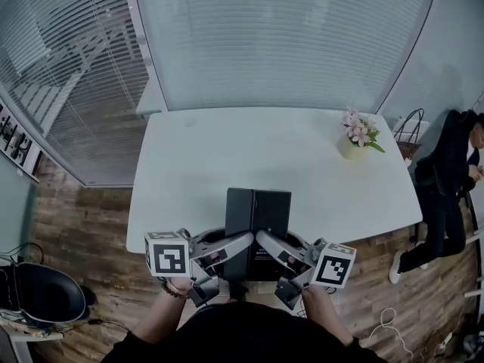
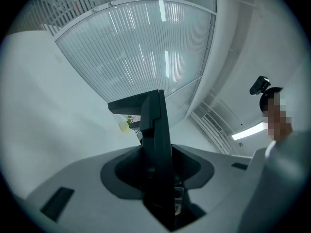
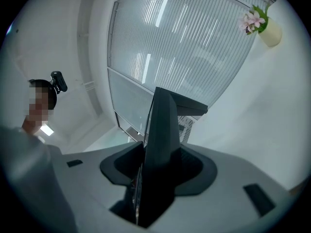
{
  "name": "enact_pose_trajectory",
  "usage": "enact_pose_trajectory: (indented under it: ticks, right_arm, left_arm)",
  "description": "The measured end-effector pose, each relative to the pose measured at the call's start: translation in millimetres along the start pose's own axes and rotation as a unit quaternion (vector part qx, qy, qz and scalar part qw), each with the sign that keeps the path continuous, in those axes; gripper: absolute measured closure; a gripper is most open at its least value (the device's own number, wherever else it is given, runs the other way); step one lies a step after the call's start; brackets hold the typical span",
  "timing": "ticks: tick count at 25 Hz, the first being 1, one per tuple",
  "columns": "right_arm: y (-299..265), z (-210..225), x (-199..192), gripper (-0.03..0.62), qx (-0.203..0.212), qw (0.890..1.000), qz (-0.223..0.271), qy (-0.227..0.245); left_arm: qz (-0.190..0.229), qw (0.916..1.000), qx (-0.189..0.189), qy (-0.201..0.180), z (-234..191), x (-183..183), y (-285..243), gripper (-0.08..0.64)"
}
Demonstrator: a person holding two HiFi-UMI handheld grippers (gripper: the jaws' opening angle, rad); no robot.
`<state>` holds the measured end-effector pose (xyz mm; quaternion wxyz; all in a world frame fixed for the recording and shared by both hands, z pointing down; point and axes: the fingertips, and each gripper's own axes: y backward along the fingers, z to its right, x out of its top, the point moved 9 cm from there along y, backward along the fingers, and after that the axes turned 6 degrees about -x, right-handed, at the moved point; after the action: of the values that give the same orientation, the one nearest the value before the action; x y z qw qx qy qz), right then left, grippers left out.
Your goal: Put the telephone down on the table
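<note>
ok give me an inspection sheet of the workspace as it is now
surface: white table
job's things: black telephone over the table's near edge, held on both sides; contact with the table cannot be told
clutter: flower pot near the far right corner
grippers: left gripper and right gripper each shut on the telephone
cables: loose cable on the wooden floor, right side
surroundings: window blinds; a person right of the table
</note>
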<state>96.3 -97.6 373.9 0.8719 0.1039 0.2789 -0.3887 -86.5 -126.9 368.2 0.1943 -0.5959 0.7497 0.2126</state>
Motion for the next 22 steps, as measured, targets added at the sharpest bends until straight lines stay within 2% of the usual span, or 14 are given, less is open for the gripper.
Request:
enact_pose_trajectory:
  ticks: [9, 16, 22]
  right_arm:
    - [-46, 11, 14, 0.394, -0.002, 1.000, -0.004, 0.005]
    - [-58, 18, 26, 0.394, -0.011, 1.000, -0.001, 0.009]
    - [-64, 26, 32, 0.393, -0.011, 1.000, -0.007, 0.008]
  left_arm:
    - [0.003, 1.0000, -0.002, -0.002, -27, 38, 14, 0.368]
    - [0.005, 0.9999, -0.010, 0.003, -40, 53, 9, 0.368]
    - [0.006, 1.0000, -0.002, 0.008, -47, 58, 6, 0.368]
